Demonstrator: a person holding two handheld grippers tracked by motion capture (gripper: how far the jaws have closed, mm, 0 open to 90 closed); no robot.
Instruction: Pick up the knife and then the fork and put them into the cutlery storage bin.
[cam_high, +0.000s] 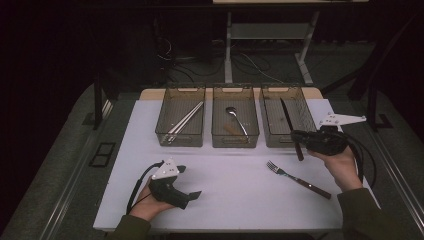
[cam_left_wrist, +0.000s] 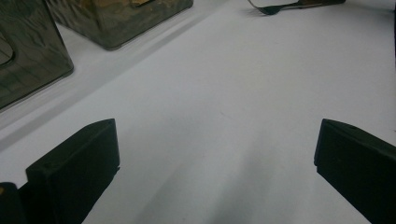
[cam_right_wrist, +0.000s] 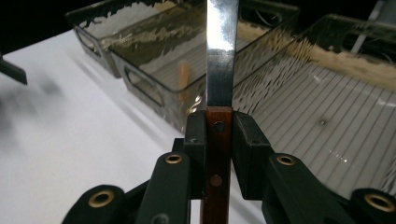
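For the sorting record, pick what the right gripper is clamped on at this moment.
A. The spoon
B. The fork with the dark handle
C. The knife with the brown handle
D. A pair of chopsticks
C: in the right gripper view the right gripper has both jaws pressed on the brown handle of the knife, whose blade points toward the right-hand bin, while the fork lies on the table.

Looks like a lab or test room, not anybody's kitchen. A plain white counter sits in a dark room on grey carpet, loose cables trail over the floor behind it, and another bare desk frame stands at the back.
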